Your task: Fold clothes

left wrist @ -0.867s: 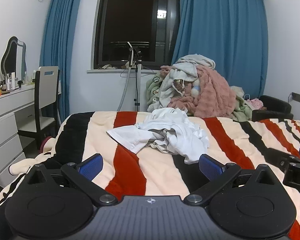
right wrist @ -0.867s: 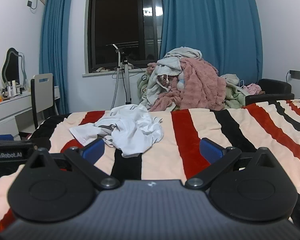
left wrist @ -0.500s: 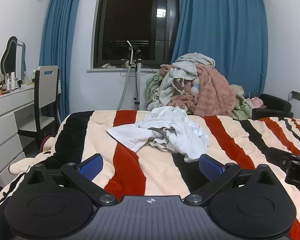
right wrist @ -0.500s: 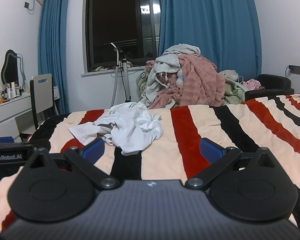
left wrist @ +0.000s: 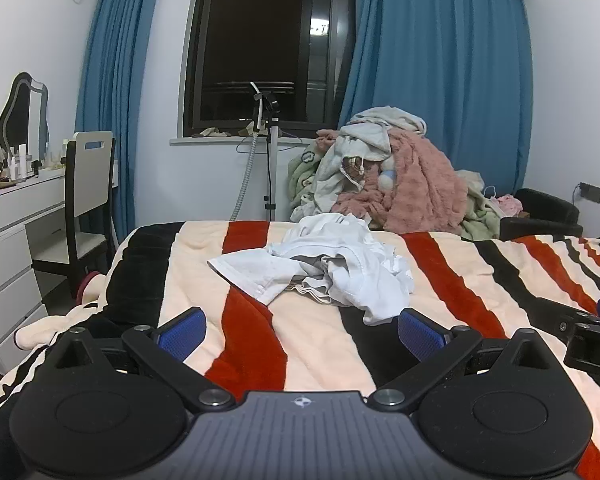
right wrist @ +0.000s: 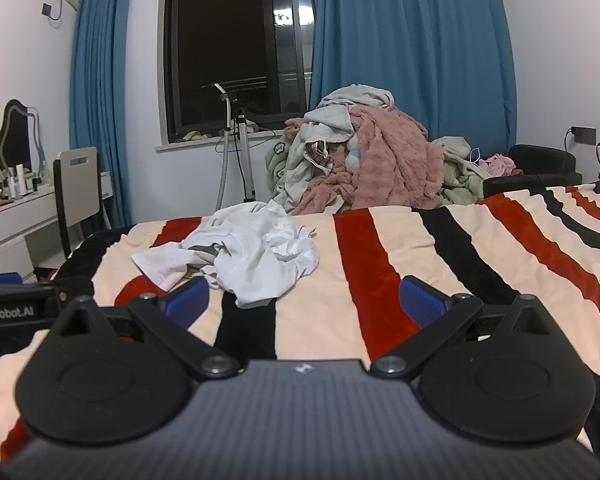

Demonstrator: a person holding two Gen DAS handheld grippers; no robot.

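Ahead of the left gripper (left wrist: 302,330) and right gripper (right wrist: 304,296), a crumpled white shirt (left wrist: 324,268) lies on the striped bed (left wrist: 312,344), unfolded. Both grippers gape wide and empty, apart from it, so folding has evidently not begun.

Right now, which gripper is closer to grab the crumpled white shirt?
Left, probably: the crumpled white shirt lies straight ahead of the open left hand-held gripper, but off to one side of the right hand-held gripper.

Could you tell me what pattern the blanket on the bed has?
The blanket has red, black and cream stripes, clearest from the right wrist.
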